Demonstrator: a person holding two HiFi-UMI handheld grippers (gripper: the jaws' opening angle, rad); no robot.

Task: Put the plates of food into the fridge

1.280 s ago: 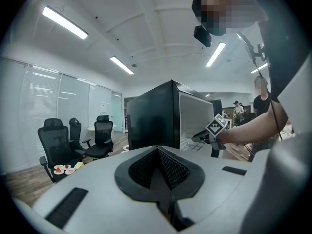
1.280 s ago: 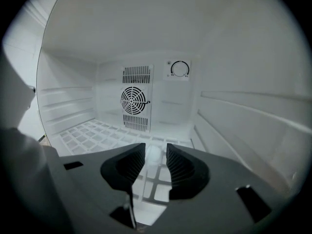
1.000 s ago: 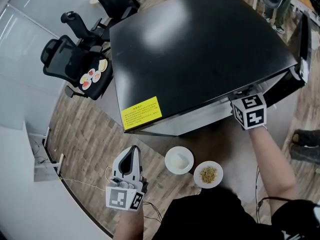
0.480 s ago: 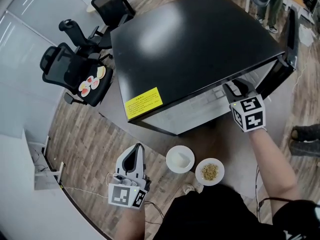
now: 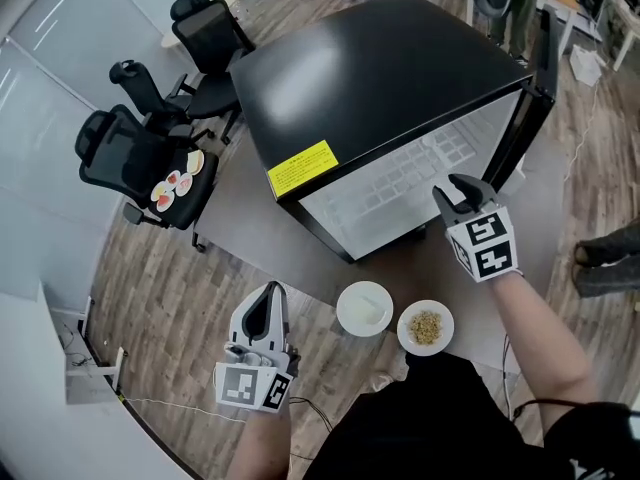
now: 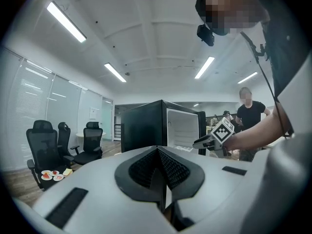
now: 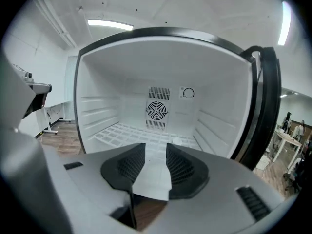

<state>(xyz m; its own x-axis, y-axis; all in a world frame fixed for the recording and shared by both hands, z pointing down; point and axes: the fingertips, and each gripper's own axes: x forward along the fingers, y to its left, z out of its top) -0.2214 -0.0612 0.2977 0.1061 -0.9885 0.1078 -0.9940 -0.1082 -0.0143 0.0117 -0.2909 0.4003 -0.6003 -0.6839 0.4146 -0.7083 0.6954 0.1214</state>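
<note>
Two plates lie on the grey floor mat in front of the black fridge: a white plate of pale food and a plate of yellowish grains. The fridge door stands wide open at the right, and the right gripper view shows a white interior that holds nothing. My right gripper hangs before the opening, above the plates, open with nothing between its fingers. At lower left, beside the plates, my left gripper is shut on nothing.
A black office chair left of the fridge carries small plates of food on its seat. More chairs stand behind it. A person stands beyond the fridge. The door edges the opening's right side.
The fridge door has swung from barely ajar to wide open. My right gripper came away from the door's edge toward the front of the opening. The left gripper shifted slightly.
</note>
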